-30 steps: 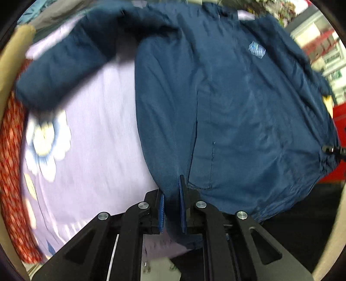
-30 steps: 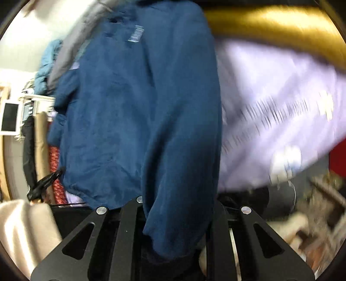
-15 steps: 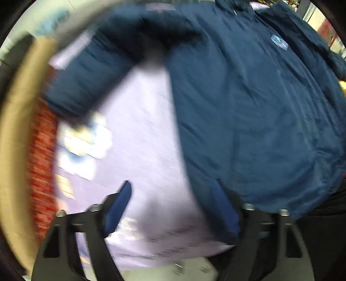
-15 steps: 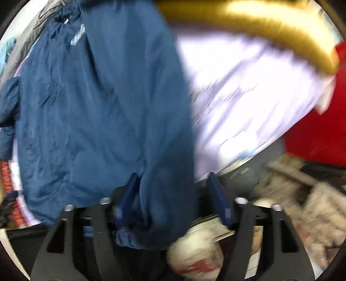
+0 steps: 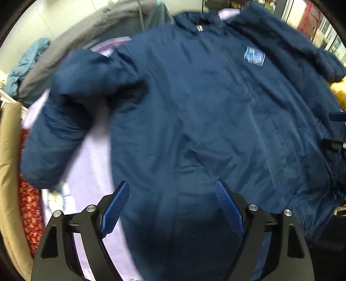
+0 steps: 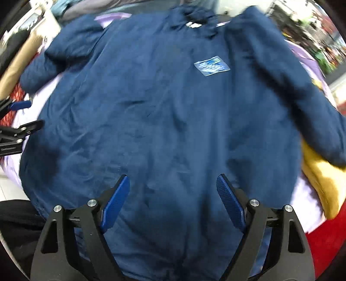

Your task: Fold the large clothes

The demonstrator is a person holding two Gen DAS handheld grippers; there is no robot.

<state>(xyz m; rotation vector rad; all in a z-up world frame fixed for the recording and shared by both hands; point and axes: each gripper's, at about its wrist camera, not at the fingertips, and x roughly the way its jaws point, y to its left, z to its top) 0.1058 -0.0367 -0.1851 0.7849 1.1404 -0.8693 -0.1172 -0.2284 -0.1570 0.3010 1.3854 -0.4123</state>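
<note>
Fingers on both sides spread wide w/ nothing pinched. Left gripper [image 5: 172,205] has both blue pads apart above the hem zone of the navy jacket [image 5: 205,121]; cloth lies under them, not between pads pressing it. Right gripper [image 6: 173,205] is opening, pads [image 6: 230,204] clear of the fabric, again only jacket below, no hold.

Jacket lies front-up on the lilac bedsheet [image 5: 90,173]. Long axis runs straight away from my fingers: hem nearest me, collar [image 6: 194,19] at the far end, chest logo patch [image 6: 212,66] past the midpoint and to the right of the front closure. So both hands sit at the hem end, pointing down onto it.

Sleeves go outward from the far shoulders. One sleeve [image 5: 62,121] angles off to the left side and down toward me, lying partly on the sheet, near my left fingers' side. Other sleeve [image 6: 287,90] runs down the right edge, its cuff end over a yellow cloth [image 6: 320,179], nearer my right hand.

Judgement: next fold turns on that layout, i.e. each sleeve gets taken by the hand on its own side and brought inward over the body, across the long axis. In the right-wrist view my left gripper [image 6: 15,121] shows at the left edge, just beside the jacket's side. Frames are blurry, so exact cuff positions unclear.
</note>
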